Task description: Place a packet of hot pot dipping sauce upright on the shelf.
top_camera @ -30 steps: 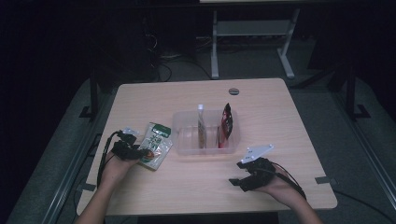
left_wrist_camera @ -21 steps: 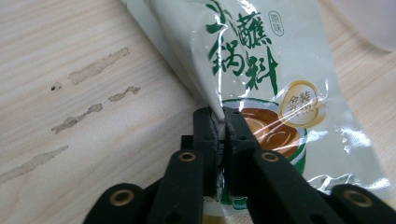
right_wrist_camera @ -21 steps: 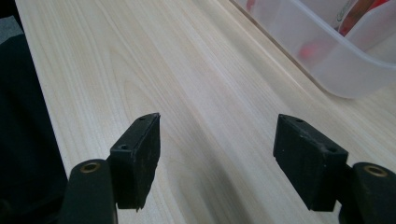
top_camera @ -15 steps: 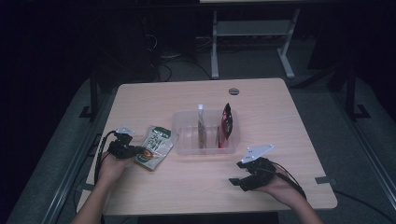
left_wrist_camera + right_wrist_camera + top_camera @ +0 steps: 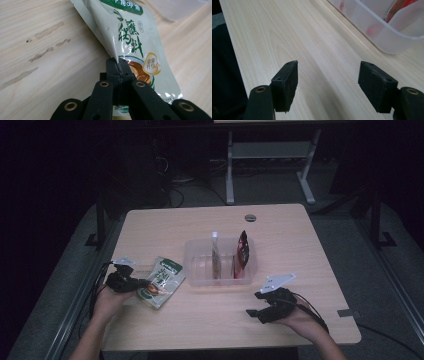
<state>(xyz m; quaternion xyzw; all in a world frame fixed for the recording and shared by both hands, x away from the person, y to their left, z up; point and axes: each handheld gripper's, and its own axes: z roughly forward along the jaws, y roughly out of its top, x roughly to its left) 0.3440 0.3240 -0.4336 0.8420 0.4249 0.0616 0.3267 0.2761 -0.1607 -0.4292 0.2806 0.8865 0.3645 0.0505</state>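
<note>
A pale green and white sauce pouch (image 5: 162, 282) lies on the table's left side, just left of the clear plastic bin (image 5: 196, 265). My left gripper (image 5: 136, 283) is shut on the pouch's near edge; in the left gripper view the jaws pinch the pouch (image 5: 130, 37) at its side seam, my left gripper (image 5: 117, 65) closed tight. My right gripper (image 5: 254, 304) rests low near the front right of the table, open with nothing between its fingers. In the right gripper view my right gripper (image 5: 328, 75) faces bare wood, with the bin (image 5: 384, 37) ahead to the right.
The bin holds a red pouch (image 5: 242, 253) standing in its right compartment and a thin pale packet (image 5: 215, 255) upright by the divider. A round cable hole (image 5: 250, 217) sits at the back of the table (image 5: 290, 235). The table's front edge is close to both hands.
My left gripper has drawn back to the left and toward the person, pulling the green pouch with it, away from the bin. The right gripper has stayed put.
</note>
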